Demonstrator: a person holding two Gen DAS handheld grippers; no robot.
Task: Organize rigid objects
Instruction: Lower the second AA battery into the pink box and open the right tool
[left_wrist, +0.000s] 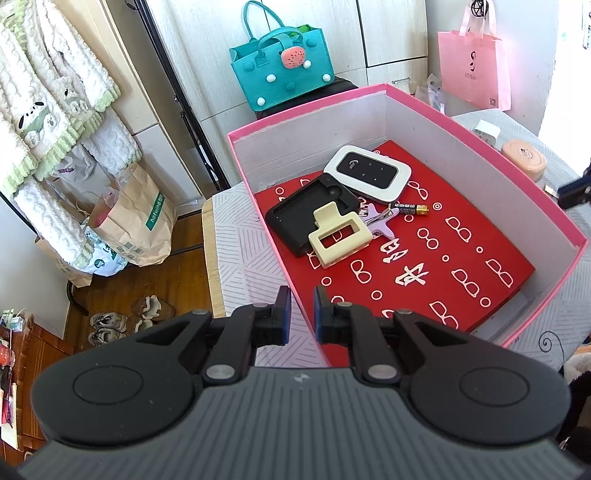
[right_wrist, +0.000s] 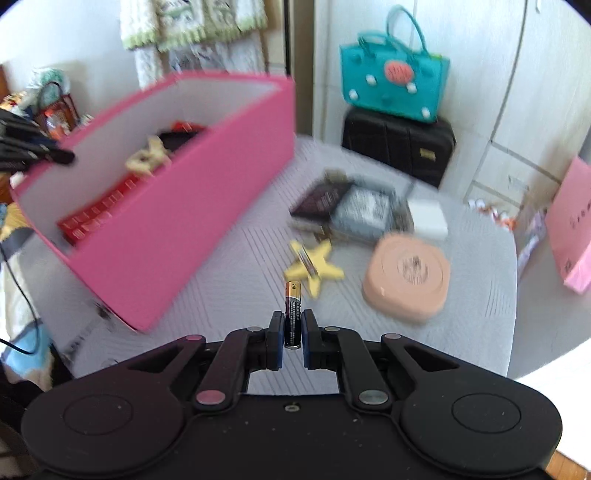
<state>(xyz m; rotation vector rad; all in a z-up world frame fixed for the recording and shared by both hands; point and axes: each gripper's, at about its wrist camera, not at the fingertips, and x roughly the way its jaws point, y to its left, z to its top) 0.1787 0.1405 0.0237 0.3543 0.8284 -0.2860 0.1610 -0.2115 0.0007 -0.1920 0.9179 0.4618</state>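
A pink box (left_wrist: 480, 133) with a red patterned floor stands on the grey table. In it lie a white and black router (left_wrist: 367, 172), a black case (left_wrist: 310, 210), a cream hair claw (left_wrist: 340, 234), a purple star clip (left_wrist: 380, 219) and a battery (left_wrist: 410, 209). My left gripper (left_wrist: 301, 306) hovers over the box's near corner, jaws slightly apart and empty. My right gripper (right_wrist: 293, 326) is shut on a second battery (right_wrist: 293, 314), held upright above the table beside the box (right_wrist: 177, 221). The right wrist view is blurred.
On the table to the right of the box lie a yellow star clip (right_wrist: 314, 264), a peach round case (right_wrist: 406, 278), a white block (right_wrist: 426, 218) and dark and grey packets (right_wrist: 351, 206). A teal bag (left_wrist: 284, 62) sits on a black suitcase (right_wrist: 399, 147). A pink bag (left_wrist: 474, 68) stands at right.
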